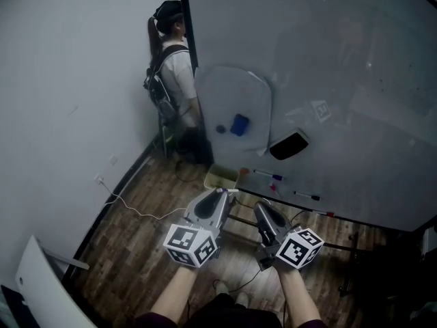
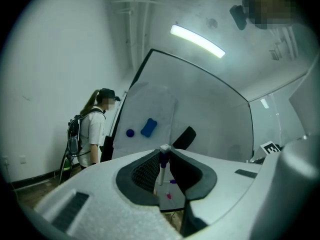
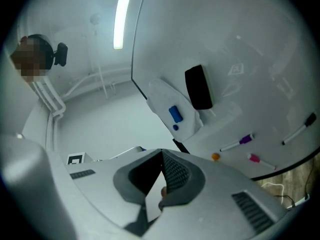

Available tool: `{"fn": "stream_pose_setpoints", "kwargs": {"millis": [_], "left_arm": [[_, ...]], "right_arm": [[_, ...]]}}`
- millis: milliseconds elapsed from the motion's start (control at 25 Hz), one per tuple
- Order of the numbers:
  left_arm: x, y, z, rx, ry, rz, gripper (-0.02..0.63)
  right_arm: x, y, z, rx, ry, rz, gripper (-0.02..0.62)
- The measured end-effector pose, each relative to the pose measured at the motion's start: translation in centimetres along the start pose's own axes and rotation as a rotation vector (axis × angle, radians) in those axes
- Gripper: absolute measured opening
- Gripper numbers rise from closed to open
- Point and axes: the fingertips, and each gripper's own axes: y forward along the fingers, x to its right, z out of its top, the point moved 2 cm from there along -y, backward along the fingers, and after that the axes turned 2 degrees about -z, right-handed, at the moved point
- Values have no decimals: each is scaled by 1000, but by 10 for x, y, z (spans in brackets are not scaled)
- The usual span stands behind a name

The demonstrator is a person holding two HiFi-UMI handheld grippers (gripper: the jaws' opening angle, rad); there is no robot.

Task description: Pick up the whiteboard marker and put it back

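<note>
"Whiteboard marker (image 2: 161, 173), where?"
"Clamped upright in my left gripper (image 2: 165, 153). Dark cap on top, white barrel below, well apart from the board."
"Right gripper (image 3: 161, 154)?"
"Jaws together, nothing in them, just beside the left one."
"Further out?"
"Whiteboard (image 1: 355, 80) ahead. Low on it are a purple-capped pen (image 3: 238, 142), a pink-capped pen (image 3: 260, 159) and a black pen (image 3: 299, 129), with an orange magnet (image 3: 215, 156) near them. Black eraser (image 1: 288, 144) sits higher. Pale sheet (image 1: 232, 94) with a blue block (image 1: 239, 124) is left of it. Person (image 1: 174, 67) with a backpack stands at the board's left edge."
</note>
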Motion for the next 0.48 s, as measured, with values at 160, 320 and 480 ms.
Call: {"fn": "stream_pose_setpoints", "kwargs": {"millis": [160, 320, 480], "left_arm": [[3, -5, 0, 4, 0, 2, 54], [5, -9, 1, 5, -1, 1, 54], [5, -11, 1, 4, -2, -1, 54]], "right_arm": [[-3, -3, -2, -1, -2, 6, 3], [-5, -6, -4, -3, 0, 4, 3], [-8, -7, -7, -4, 0, 1, 3]]}}
